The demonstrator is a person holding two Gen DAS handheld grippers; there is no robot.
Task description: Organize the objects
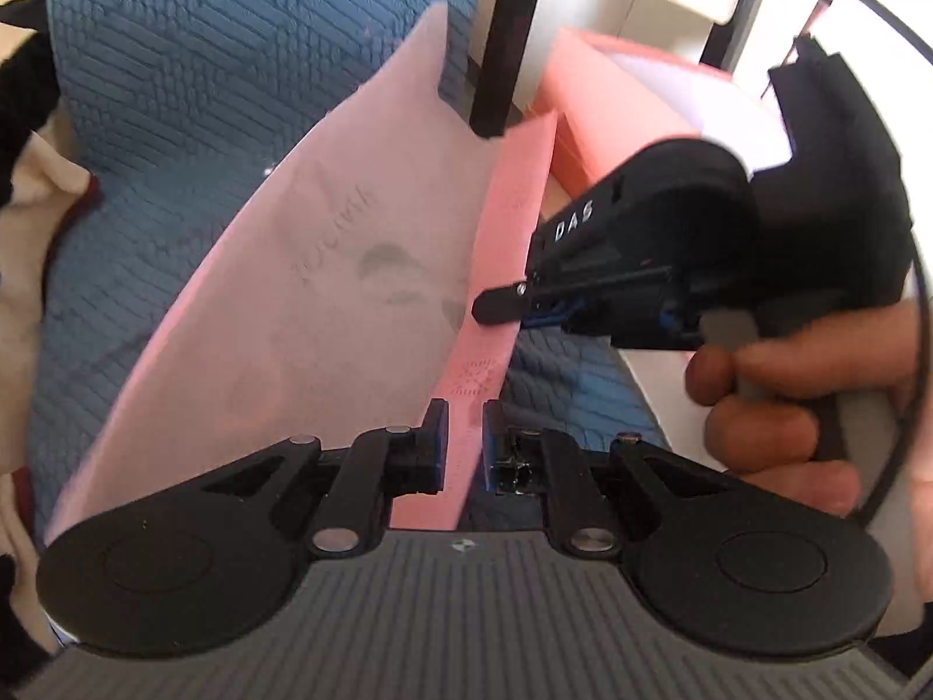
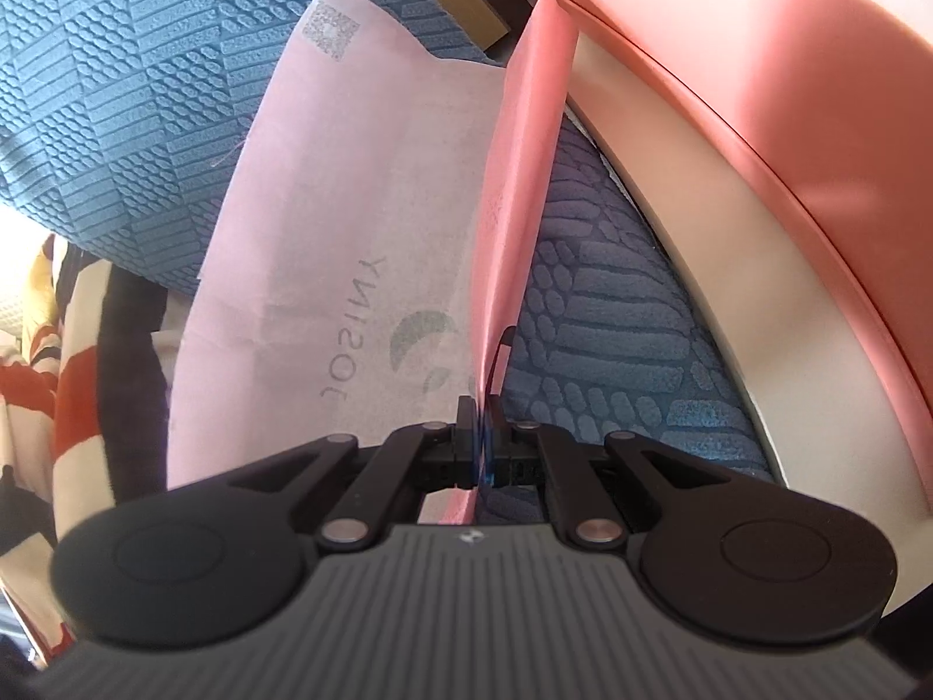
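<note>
One pink paper bag (image 1: 326, 315) lies flattened over a blue textured mat (image 1: 175, 116), its broad pale face turned up with faint mirrored lettering and a grey crescent logo showing through, and a QR-like printed square near its far corner in the right wrist view. Its folded side panel stands up as a salmon-pink strip (image 1: 501, 291) running away from both cameras. Two grippers are on that strip. The left gripper (image 1: 466, 437) has its jaws parted narrowly, one on each side of the strip's near end, with small gaps visible, so it is not pinching the paper. The right gripper (image 2: 481, 437) has its jaws pressed together on the bag's (image 2: 350, 204) folded edge, the paper clamped between them; in the left wrist view the same tool (image 1: 495, 303) comes in from the right, one dark fingertip against the strip farther along, held by one bare hand (image 1: 781, 408). Beside the bag, to the right, sits one pink box (image 2: 787, 116) with a cream band beneath its lid; it lies just beside the upright fold. One dark table or chair leg (image 1: 507, 35) stands behind the bag. At the left edge a striped red, cream and black cloth (image 2: 52, 385) is bunched against the mat (image 2: 116, 116)
</note>
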